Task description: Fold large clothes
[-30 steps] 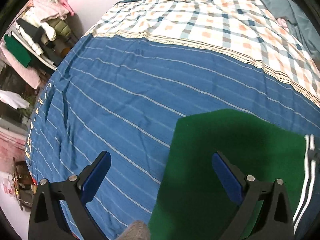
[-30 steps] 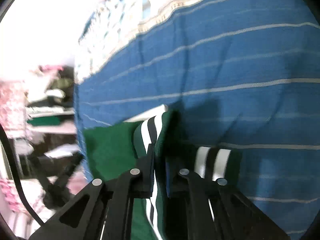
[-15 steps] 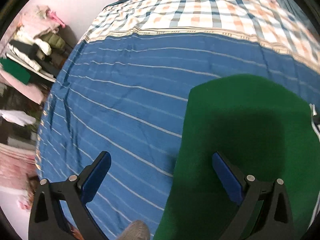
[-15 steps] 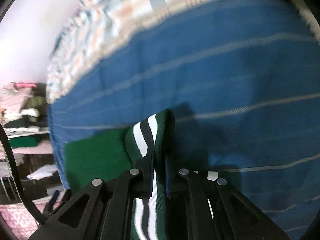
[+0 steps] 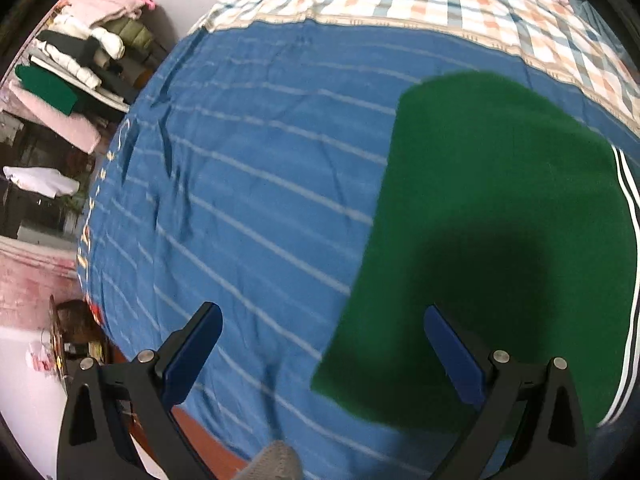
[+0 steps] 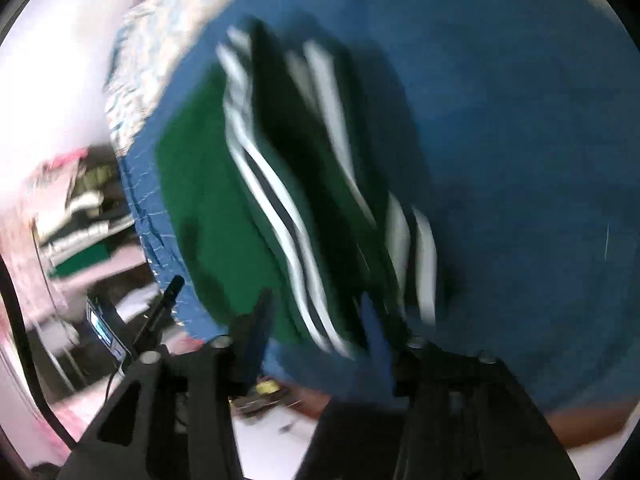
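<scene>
Two grippers sit nearest our lenses. Our left gripper (image 5: 320, 320) has its blue pads (image 5: 452, 354) spread wide, gripping nothing, one finger above the green garment (image 5: 500, 216), the other above the blue striped sheet (image 5: 260, 184). Our right gripper (image 6: 316, 324) is opening — through the blur, no cloth sits between its fingers. Beyond it the garment's white-striped edge (image 6: 276, 200) lies bunched on the sheet. Farther off we see a checked blanket (image 5: 460, 0) and shelves of folded clothes (image 5: 76, 60).
</scene>
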`<state>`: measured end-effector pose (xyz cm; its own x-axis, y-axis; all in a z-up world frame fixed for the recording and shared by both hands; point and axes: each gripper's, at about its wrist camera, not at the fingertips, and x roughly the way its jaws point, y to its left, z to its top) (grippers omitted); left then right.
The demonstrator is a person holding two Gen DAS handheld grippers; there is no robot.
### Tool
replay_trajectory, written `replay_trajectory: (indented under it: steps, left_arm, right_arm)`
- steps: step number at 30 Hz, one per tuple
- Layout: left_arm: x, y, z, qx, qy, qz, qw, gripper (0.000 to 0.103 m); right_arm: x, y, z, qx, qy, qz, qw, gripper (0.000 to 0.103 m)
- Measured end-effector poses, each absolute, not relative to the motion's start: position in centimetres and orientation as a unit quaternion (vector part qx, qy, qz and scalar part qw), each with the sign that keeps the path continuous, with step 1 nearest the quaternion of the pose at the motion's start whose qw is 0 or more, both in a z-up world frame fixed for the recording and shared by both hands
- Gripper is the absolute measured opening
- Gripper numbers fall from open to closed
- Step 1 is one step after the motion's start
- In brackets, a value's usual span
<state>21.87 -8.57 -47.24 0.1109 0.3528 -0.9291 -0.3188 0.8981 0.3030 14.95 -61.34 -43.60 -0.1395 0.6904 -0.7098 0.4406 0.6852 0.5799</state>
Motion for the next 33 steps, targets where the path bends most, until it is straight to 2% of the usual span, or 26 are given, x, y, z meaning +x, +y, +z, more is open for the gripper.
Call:
replay_trajectory:
  steps: [3, 7, 8, 9, 13, 17, 19, 22, 24, 26, 28, 32, 33]
  left_arm:
    - [21.2, -9.2, -47.9, 0.015, 0.639, 0.223, 0.736, 0.103]
    - [20.9, -9.5, -48.0, 0.016, 0.642, 0.223, 0.734, 0.103]
    - [20.9, -9.5, -47.9, 0.021, 0.641, 0.223, 0.735, 0.103]
    - [20.9, -9.6, -47.8, 0.024, 0.639, 0.222, 0.736, 0.103]
    - [20.8, -9.8, -47.5, 0.026, 0.632, 0.221, 0.743, 0.103]
    - [20.8, -10.4, -48.8, 0.028, 0.634, 0.205, 0.745, 0.103]
    - [21.0, -11.1, -50.0, 0.043, 0.641, 0.198, 0.741, 0.103]
    - [21.4, -11.6, -51.1, 0.058, 0.655, 0.195, 0.728, 0.103]
    - [21.5, -11.7, -51.0, 0.059, 0.658, 0.196, 0.725, 0.103]
    - [21.9, -11.9, -50.5, 0.053, 0.658, 0.192, 0.726, 0.103]
    - [22.5, -12.5, -49.9, 0.049, 0.660, 0.182, 0.727, 0.103]
    - [24.6, -14.5, -48.8, 0.047, 0.651, 0.162, 0.740, 0.103]
    - [25.3, -15.1, -48.8, 0.049, 0.648, 0.158, 0.743, 0.103]
  right_arm:
    - [10.8, -61.4, -46.3, 0.436, 0.751, 0.091, 0.487, 0.057]
    - [9.6, -59.9, -49.7, 0.502, 0.730, 0.090, 0.455, 0.056]
    - [9.6, -59.9, -50.1, 0.512, 0.717, 0.078, 0.466, 0.049]
    - [9.6, -60.0, -50.1, 0.521, 0.705, 0.065, 0.477, 0.018]
    - [9.1, -59.9, -46.7, 0.506, 0.675, 0.047, 0.535, 0.009]
    - [9.1, -60.4, -40.5, 0.456, 0.647, 0.046, 0.609, 0.008]
    - [9.5, -60.9, -39.8, 0.430, 0.651, 0.034, 0.625, 0.008]
    - [9.9, -61.2, -43.2, 0.410, 0.685, -0.004, 0.602, 0.007]
    - [9.4, -61.2, -47.4, 0.409, 0.717, -0.011, 0.564, 0.007]
    - [9.8, -61.1, -48.5, 0.402, 0.737, 0.002, 0.544, 0.013]
    - [10.7, -61.3, -47.4, 0.386, 0.746, 0.014, 0.543, 0.032]
    - [14.0, -62.0, -41.9, 0.319, 0.718, 0.032, 0.617, 0.038]
    - [15.1, -61.9, -40.9, 0.308, 0.710, 0.041, 0.632, 0.043]
